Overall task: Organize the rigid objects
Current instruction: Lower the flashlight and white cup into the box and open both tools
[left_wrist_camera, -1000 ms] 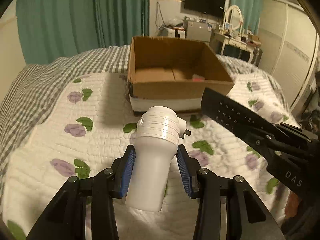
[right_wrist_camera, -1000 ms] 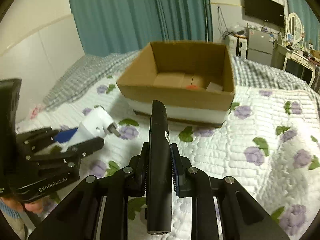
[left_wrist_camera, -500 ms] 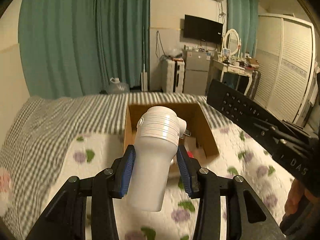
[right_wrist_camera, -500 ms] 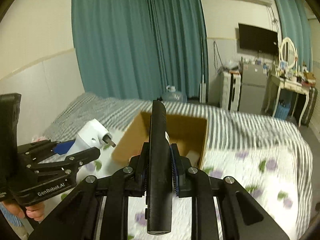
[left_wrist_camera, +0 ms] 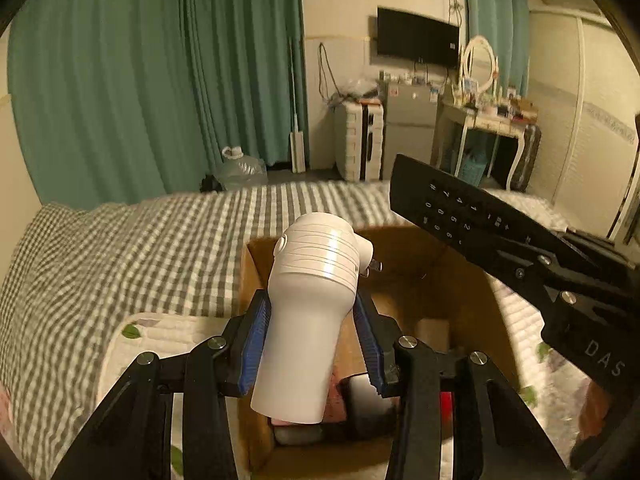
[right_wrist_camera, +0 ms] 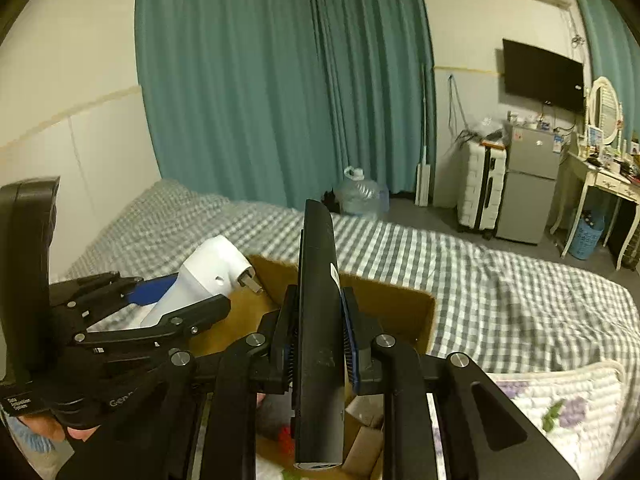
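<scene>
Both grippers loaded, white plug [left_wrist_camera: 310, 316] in left gripper [left_wrist_camera: 312, 344]

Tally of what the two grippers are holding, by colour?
White: 1, the plug-in device in the left gripper.
Black: 1, the remote control in the right gripper.
Total: 2, both above the cardboard box.

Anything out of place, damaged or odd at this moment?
Nothing stands out. The left gripper holds the white plug-in device and the right gripper the black remote, both over the open cardboard box.
</scene>
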A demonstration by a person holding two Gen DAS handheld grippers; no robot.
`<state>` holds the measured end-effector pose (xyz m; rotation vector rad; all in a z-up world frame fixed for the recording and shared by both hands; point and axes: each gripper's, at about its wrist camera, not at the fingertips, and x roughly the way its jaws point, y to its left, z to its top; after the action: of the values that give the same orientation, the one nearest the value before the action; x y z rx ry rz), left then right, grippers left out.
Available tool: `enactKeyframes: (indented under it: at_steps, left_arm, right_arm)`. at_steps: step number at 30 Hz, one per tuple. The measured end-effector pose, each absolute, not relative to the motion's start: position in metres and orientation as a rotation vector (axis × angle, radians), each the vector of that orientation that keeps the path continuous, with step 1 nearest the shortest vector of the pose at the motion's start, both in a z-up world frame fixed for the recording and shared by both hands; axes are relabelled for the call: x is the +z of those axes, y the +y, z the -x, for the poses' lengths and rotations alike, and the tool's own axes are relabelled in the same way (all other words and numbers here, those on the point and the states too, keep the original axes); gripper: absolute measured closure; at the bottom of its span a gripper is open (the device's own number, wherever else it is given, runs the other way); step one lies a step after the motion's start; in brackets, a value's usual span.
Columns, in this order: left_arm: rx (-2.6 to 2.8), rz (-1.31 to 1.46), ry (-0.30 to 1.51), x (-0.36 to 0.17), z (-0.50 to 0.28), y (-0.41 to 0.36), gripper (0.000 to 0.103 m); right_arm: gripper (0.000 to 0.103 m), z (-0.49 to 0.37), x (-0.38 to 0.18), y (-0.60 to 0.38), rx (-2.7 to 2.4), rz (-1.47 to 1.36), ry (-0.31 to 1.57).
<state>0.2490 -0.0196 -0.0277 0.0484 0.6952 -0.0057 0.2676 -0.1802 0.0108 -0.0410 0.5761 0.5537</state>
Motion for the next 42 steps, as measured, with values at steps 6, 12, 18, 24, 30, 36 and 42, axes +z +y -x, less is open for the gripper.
enactKeyframes:
  at_steps: [6, 12, 18, 24, 30, 36, 42]
  left_arm:
    - [-0.003, -0.050, 0.754, -0.069, -0.265, -0.014, 0.060]
    - [-0.012, -0.052, 0.775, -0.074, -0.266, -0.019, 0.060]
    - [-0.019, -0.061, 0.777, -0.076, -0.268, -0.021, 0.057]
    - [-0.008, -0.057, 0.747, -0.066, -0.263, -0.027, 0.057]
    - [-0.031, -0.059, 0.670, -0.018, -0.226, -0.039, 0.053]
    - [-0.031, -0.089, 0.536, 0.059, -0.172, -0.049, 0.051]
    - [-0.040, -0.074, 0.372, 0.131, -0.108, -0.052, 0.041]
  right_arm:
    - [0.084, -0.298, -0.039, -0.175, 0.559, 0.064, 0.687]
    - [0.084, -0.304, -0.058, -0.165, 0.566, 0.103, 0.751]
    - [0.084, -0.306, -0.059, -0.167, 0.557, 0.089, 0.752]
    - [0.066, -0.301, -0.047, -0.180, 0.505, 0.056, 0.720]
    - [0.066, -0.271, -0.012, -0.203, 0.464, 0.036, 0.661]
    - [0.066, -0.224, 0.057, -0.222, 0.423, 0.067, 0.573]
    - [0.055, -0.160, 0.137, -0.243, 0.377, 0.066, 0.435]
